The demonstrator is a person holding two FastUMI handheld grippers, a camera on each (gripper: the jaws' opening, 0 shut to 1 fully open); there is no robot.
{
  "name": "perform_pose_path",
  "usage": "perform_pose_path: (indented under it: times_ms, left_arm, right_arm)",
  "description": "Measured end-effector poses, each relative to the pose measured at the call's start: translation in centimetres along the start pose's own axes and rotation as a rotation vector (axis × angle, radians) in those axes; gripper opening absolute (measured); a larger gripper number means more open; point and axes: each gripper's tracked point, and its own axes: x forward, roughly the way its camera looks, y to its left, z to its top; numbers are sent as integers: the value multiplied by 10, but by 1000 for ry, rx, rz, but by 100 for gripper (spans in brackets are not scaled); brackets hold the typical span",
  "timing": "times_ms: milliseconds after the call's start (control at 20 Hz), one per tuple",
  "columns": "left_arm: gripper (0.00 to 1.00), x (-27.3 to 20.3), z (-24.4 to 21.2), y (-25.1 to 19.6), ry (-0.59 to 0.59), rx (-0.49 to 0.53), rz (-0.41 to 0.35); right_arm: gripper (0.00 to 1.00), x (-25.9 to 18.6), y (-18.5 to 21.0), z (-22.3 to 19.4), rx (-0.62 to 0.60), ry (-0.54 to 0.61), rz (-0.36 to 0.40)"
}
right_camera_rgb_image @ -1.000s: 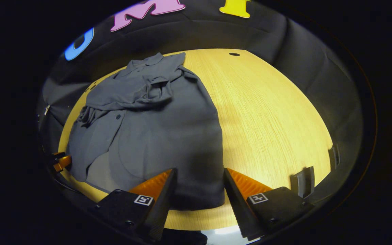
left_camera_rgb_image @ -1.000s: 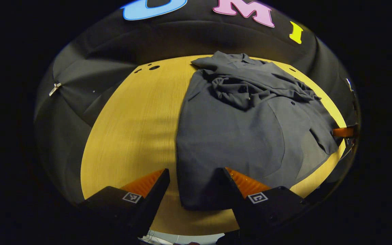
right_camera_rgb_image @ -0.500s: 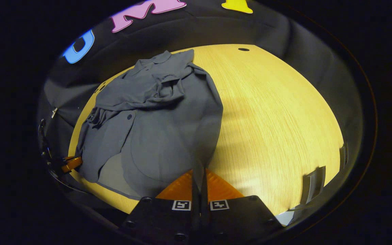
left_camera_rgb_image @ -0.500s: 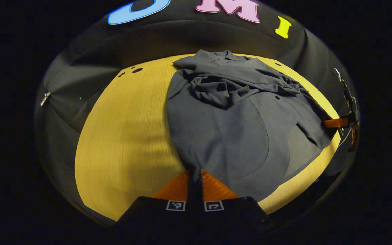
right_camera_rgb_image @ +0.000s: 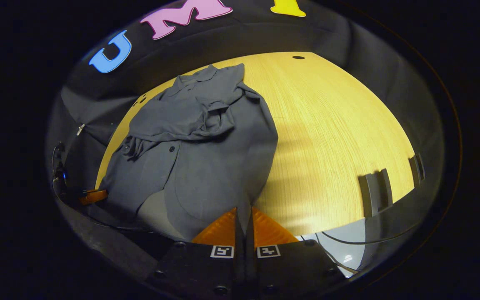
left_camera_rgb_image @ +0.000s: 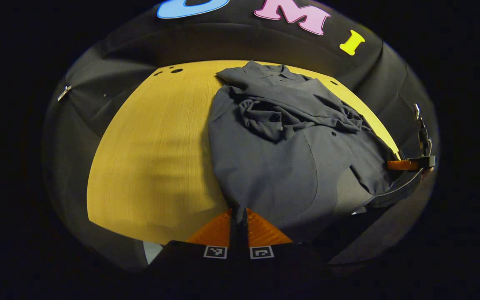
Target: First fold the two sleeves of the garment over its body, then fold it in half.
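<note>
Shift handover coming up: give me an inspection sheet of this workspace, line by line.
Surface: wooden table, small holes near the far edge.
Job's things: grey shirt, both sleeves bunched across the chest, collar far, hem near.
Clutter: nothing seen.
Grippers: left gripper and right gripper each shut on a near hem corner.
Cables: thin cables below the table's near edge.
Surroundings: black cloth wall with a metal clip; two dark brackets at the table edge.

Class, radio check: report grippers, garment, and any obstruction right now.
Left gripper shut on hem corner. Right gripper shut on opposite hem corner. Grey shirt on table, sleeves bunched over chest. Nothing blocking.
</note>
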Motion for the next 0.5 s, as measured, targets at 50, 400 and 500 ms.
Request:
perform_pose_path:
  times_ms: [50, 400, 500]
  left_arm:
    - [6, -7, 5, 0, -3, -11, -5]
    - [2, -57, 75, -12, -145, -87, -54]
    - [6, -65, 102, -13, -204, -93, -61]
  right_arm:
    - [5, -6, 1, 1, 4, -3, 9]
    - [5, -50, 24, 66, 42, -147, 91]
    - [5, -63, 32, 95, 40, -211, 111]
